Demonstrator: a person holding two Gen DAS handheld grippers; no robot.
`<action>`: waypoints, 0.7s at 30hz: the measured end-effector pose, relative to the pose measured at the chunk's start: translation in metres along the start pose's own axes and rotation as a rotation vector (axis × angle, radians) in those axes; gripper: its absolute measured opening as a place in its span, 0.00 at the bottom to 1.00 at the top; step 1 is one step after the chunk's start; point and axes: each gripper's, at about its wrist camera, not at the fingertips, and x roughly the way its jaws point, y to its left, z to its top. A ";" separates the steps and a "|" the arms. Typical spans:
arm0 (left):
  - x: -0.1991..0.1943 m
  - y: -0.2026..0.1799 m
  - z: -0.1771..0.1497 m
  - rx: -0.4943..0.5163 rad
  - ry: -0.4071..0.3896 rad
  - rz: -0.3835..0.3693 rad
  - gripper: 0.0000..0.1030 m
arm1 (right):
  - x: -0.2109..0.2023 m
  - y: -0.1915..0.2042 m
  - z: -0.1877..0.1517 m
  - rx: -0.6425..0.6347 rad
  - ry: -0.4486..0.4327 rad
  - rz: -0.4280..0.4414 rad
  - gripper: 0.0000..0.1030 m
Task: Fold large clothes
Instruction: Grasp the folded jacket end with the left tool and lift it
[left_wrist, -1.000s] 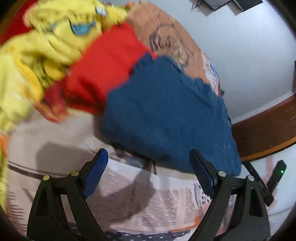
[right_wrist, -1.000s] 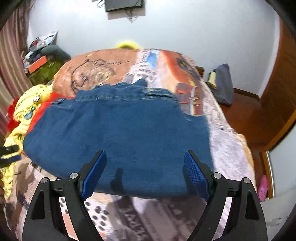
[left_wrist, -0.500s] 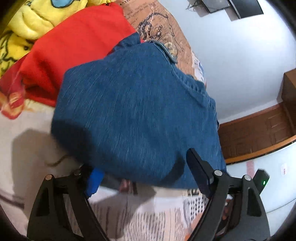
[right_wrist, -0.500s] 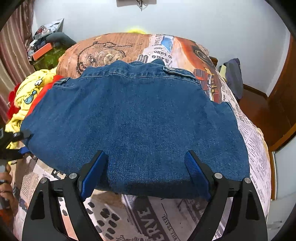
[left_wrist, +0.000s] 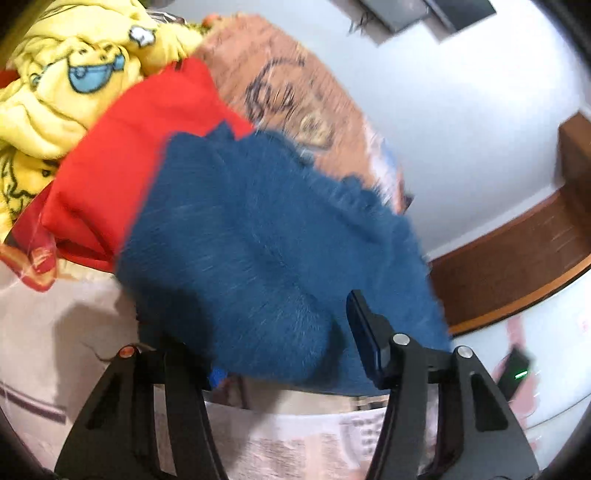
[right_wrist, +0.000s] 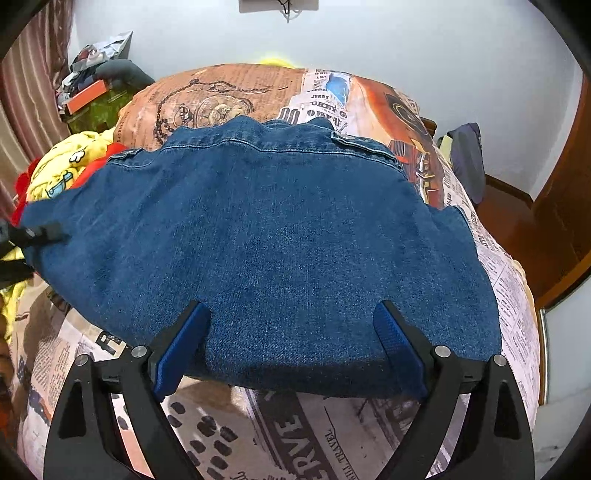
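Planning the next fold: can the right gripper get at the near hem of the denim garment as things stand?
Probably yes. The right gripper hangs open over the denim garment's near hem, jaws astride it, nothing between.

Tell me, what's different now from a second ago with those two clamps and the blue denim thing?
The left gripper moved in on the denim garment's edge, and its jaws have just been closing with denim between them. The right gripper came closer to the near edge, its jaws opening a little. The red garment and yellow garment stayed put.
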 end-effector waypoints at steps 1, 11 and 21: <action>-0.003 -0.001 0.002 -0.009 -0.007 -0.005 0.55 | 0.000 0.000 0.000 -0.002 0.001 0.000 0.88; 0.039 0.033 0.022 -0.136 0.003 0.030 0.56 | 0.001 0.002 -0.001 -0.008 -0.002 0.000 0.88; 0.010 -0.009 0.018 0.080 -0.128 0.176 0.23 | 0.000 0.004 0.003 -0.022 0.022 -0.010 0.88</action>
